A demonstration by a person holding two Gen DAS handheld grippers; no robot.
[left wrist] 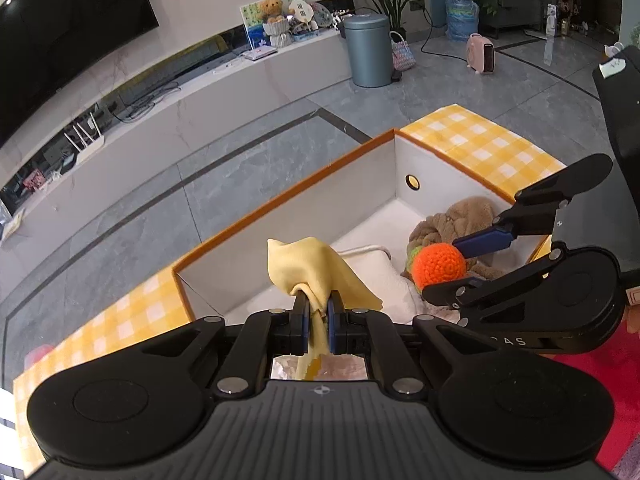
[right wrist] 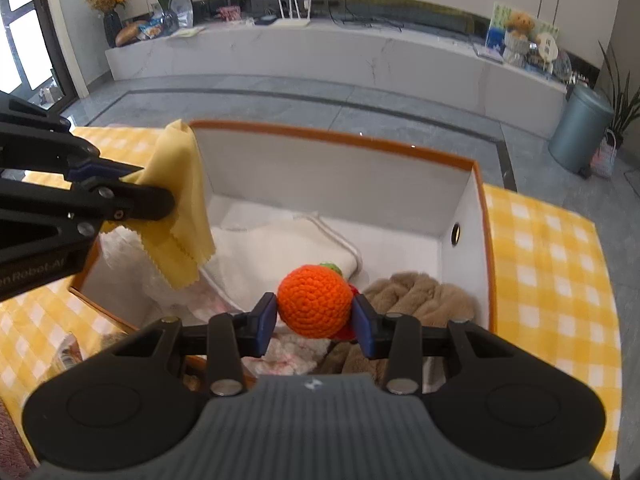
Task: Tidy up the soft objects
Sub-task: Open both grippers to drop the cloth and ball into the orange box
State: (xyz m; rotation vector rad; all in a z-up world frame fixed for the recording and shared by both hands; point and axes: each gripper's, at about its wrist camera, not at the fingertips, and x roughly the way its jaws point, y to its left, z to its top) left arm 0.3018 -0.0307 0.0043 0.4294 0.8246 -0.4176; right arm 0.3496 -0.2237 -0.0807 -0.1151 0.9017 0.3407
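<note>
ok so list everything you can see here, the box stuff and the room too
storage box: 1, white inside with orange rim, on the yellow checked cloth
yellow cloth: 1, pale yellow, held above the box's left end
crochet ball: 1, orange, held over the box
white towel: 1, cream, folded on the box floor
brown plush: 1, tan, in the box's right end
checked cloth: 1, yellow and white, under the box
bin: 1, grey-blue, on the floor by the TV bench
heater: 1, pink, on the floor
teddy bear: 1, brown, on the bench
left gripper: shut on the yellow cloth
right gripper: shut on the crochet ball
</note>
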